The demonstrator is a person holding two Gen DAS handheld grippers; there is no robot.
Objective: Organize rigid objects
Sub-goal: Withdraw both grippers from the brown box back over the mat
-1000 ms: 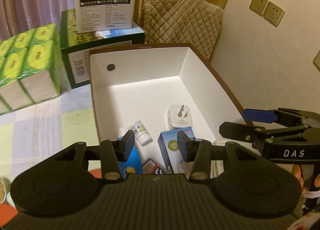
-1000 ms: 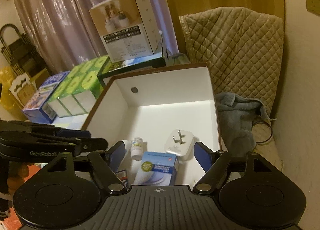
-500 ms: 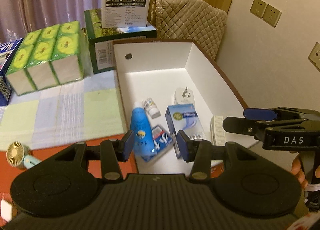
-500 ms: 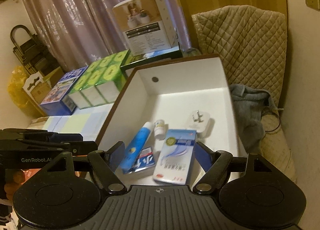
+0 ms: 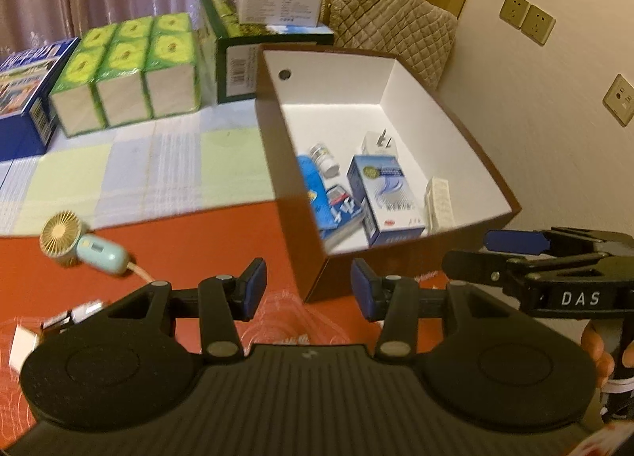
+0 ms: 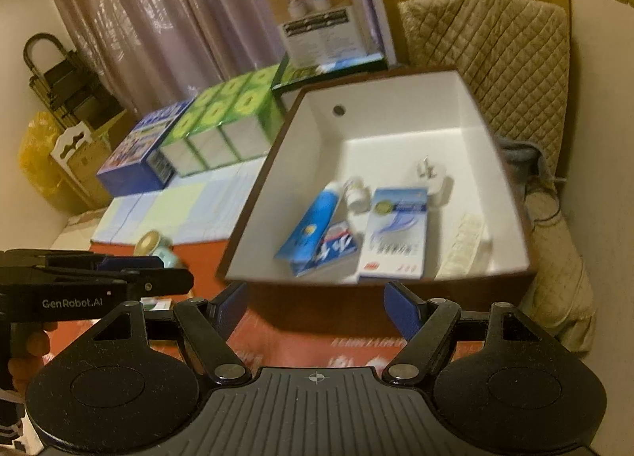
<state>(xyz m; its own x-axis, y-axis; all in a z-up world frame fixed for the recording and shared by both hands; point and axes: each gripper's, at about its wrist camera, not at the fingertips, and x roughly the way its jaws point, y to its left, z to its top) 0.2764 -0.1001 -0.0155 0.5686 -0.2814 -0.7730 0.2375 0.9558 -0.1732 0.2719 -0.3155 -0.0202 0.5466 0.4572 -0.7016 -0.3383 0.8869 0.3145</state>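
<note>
Now both grippers hung empty over the red worktop just short of the white box (image 5: 455,146): the left gripper (image 5: 308,289) narrowly parted, the right gripper (image 6: 317,307) wide. Inside lay a blue tube (image 6: 313,222), a small bottle (image 5: 324,156), a plug adapter (image 5: 378,143) and a blue-and-white carton (image 5: 390,202); a mint handheld fan (image 5: 85,244) lay out towards the worktop's left edge.

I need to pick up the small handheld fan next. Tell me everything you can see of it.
The small handheld fan lies on its side on the red table surface, left of the brown-walled white box, apart from it. It has a round cream grille head, a pale mint plastic handle and a beige strap or cord trailing from the handle's end. Neither gripper touches it. It looks slightly blurred.
</note>
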